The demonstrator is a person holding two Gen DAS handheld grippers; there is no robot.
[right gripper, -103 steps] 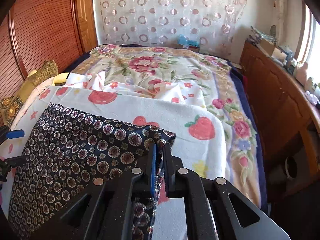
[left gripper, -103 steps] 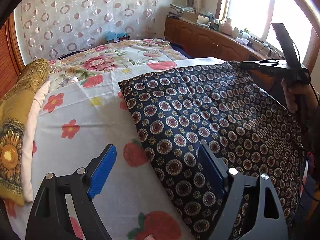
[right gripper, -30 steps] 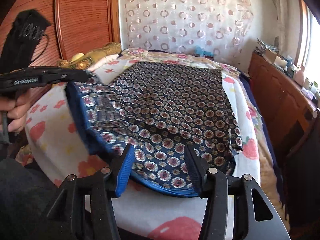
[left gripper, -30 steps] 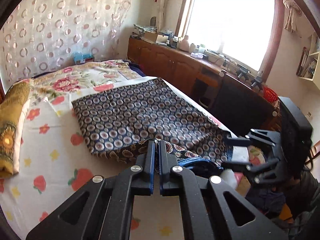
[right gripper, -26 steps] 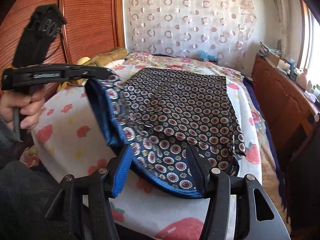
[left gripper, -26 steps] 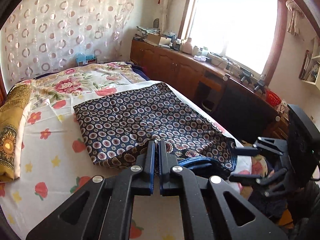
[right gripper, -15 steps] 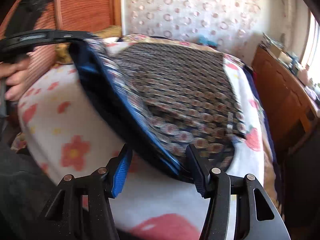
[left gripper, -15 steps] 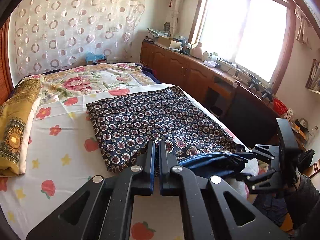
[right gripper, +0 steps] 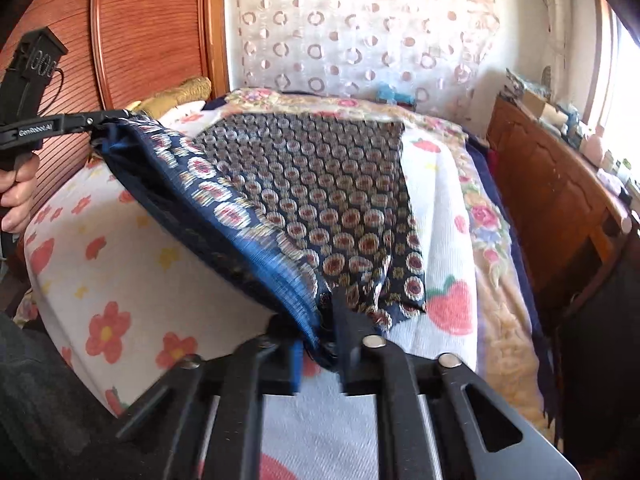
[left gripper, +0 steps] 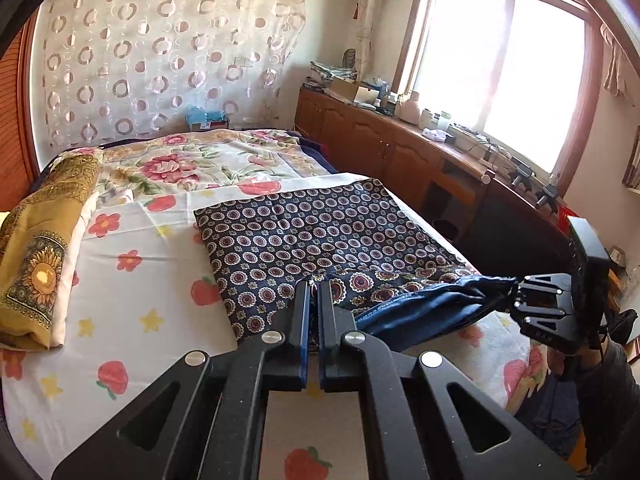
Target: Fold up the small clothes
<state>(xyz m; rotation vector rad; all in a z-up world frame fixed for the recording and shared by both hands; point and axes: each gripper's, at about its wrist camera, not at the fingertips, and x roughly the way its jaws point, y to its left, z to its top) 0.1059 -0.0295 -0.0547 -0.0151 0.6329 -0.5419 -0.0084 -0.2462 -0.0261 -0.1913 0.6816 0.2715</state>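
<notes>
A dark blue garment with round medallion print (left gripper: 312, 236) lies across the bed, its near edge lifted. My left gripper (left gripper: 314, 292) is shut on the garment's near left corner. My right gripper (right gripper: 324, 320) is shut on the near right corner of the garment (right gripper: 304, 184). The plain blue underside hangs stretched between the two grippers. The right gripper also shows at the right of the left wrist view (left gripper: 516, 292), and the left gripper at the left of the right wrist view (right gripper: 100, 122).
The bed has a white sheet with strawberries and flowers (left gripper: 132, 280) and a floral blanket (left gripper: 192, 160) behind. A folded yellow cloth (left gripper: 40, 256) lies at the left. A wooden cabinet (left gripper: 400, 148) runs along the right under the window.
My right gripper has closed on the garment's near edge; it was open half a second ago. The near edge is now held taut between both grippers.
</notes>
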